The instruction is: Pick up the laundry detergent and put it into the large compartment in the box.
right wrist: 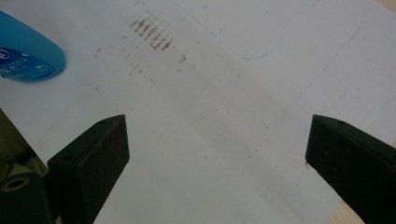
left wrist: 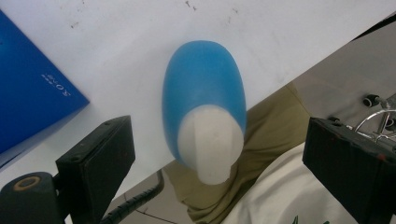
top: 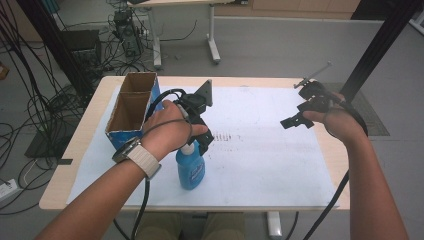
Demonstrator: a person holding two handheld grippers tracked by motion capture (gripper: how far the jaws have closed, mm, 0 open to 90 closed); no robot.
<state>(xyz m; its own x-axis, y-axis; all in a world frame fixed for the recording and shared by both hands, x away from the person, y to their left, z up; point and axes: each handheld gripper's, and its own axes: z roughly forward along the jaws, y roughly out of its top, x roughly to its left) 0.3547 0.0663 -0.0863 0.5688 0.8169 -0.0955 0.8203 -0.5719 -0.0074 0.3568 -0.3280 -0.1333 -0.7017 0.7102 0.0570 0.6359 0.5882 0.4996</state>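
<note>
At the far left of the desk (top: 90, 131) stands an open cardboard box (top: 131, 106) with blue sides, two empty compartments showing from above; in the left gripper view its blue wall fills the left edge. A white sheet (top: 270, 150) covers most of the desktop.

Just right of the box, near the front edge, a blue spray bottle (top: 190, 167) stands upright on the sheet. The person's left hand (top: 167, 131), a watch with a pale strap at the wrist, holds the left gripper (top: 202, 142) directly above the bottle's white top. In the left gripper view the camera looks straight down on the bottle's white nozzle and blue shoulder, which sit between the two black fingers (left wrist: 100, 163); the fingers are spread wide, well clear of the bottle on both sides, gripping nothing.

Toward the middle of the sheet lies a patch of faint brownish scuff marks (right wrist: 154, 35).

On the right, the right hand (top: 337, 120) holds the right gripper (top: 295, 121) above the sheet's right part, well apart from the bottle. In the right gripper view its fingers (right wrist: 93, 158) also stand wide apart and empty, with bare sheet beneath and the bottle at the upper left corner.
</note>
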